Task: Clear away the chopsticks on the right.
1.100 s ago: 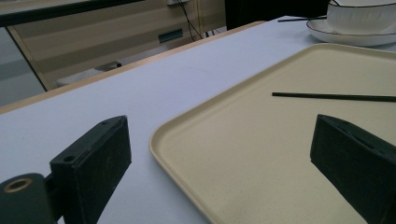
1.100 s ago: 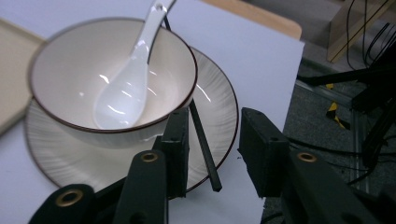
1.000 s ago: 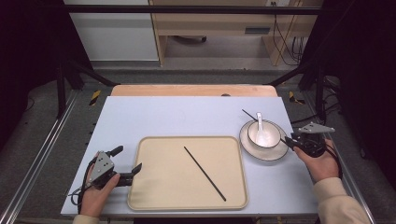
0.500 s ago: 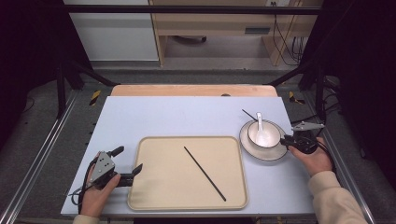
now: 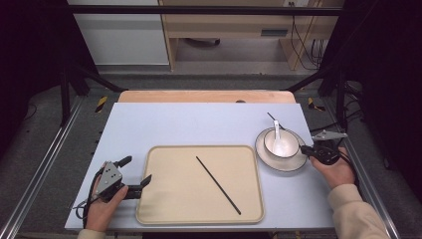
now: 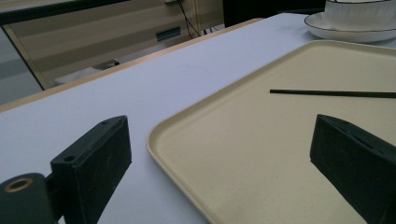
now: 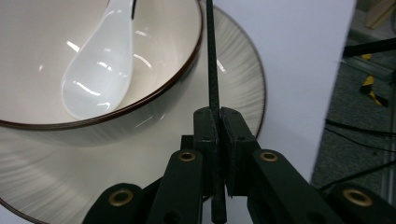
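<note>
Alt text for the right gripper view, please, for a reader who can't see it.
The right gripper has just closed its two black jaws on a thin black chopstick that runs up across the rim of a striped plate. On the plate stands a cream bowl holding a white spoon.

A thin black chopstick is clamped between the closed right gripper pads, its shaft laid across the bowl rim and the plate at the right of the table. A second, matching chopstick is laid flat and diagonal on the beige tray, near centre.
</note>
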`<state>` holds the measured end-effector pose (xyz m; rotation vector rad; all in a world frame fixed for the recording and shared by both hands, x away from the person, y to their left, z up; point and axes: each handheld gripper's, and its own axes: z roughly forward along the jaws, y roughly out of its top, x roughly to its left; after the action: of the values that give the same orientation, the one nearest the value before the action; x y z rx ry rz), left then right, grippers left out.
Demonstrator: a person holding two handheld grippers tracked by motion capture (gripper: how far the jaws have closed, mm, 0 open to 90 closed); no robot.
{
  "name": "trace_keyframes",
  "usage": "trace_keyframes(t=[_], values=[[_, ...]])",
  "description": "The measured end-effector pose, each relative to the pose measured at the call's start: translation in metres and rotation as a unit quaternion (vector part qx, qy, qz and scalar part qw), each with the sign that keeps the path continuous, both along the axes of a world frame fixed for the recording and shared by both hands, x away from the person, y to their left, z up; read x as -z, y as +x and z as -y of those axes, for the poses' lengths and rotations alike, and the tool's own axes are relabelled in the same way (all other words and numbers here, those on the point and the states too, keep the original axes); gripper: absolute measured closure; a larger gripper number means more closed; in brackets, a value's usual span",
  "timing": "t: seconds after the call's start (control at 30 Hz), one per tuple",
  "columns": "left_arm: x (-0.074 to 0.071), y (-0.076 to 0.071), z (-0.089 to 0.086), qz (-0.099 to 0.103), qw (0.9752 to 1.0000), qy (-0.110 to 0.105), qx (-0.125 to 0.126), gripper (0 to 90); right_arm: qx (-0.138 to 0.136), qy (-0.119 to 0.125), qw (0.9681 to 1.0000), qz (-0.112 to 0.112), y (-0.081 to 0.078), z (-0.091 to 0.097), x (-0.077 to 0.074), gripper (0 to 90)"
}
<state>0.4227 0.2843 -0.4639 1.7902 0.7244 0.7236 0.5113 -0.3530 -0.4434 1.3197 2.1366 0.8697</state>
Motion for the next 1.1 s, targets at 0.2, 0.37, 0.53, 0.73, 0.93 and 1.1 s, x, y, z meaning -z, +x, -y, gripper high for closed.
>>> trace_keyframes(t=[0.2, 0.37, 0.53, 0.73, 0.93, 1.1], values=[[0.000, 0.000, 0.000, 0.000, 1.0000, 0.000, -0.001, 5.2, 0.035, 0.034, 0.9980, 0.041, -0.019, 0.009, -0.027, 85.5], [0.000, 0.001, 0.001, -0.001, 1.0000, 0.003, 0.001, 5.2, -0.004, 0.042, 0.9951, 0.090, -0.052, -0.019, -0.068, 85.5], [0.000, 0.000, 0.000, 0.002, 1.0000, 0.001, -0.001, 5.2, -0.053, 0.031, 0.9928, 0.102, -0.072, -0.062, -0.082, 85.5], [-0.001, 0.000, -0.001, 0.002, 1.0000, -0.001, -0.002, 5.2, -0.087, 0.030, 0.9913, 0.094, -0.080, -0.097, -0.082, 85.5], [-0.001, 0.000, 0.000, 0.003, 1.0000, -0.003, -0.002, 5.2, -0.127, 0.019, 0.9895, 0.067, -0.091, -0.131, -0.065, 85.5], [-0.001, 0.000, -0.001, 0.004, 1.0000, -0.003, -0.002, 5.3, -0.145, 0.011, 0.9887, 0.037, -0.098, -0.156, -0.044, 85.5]])
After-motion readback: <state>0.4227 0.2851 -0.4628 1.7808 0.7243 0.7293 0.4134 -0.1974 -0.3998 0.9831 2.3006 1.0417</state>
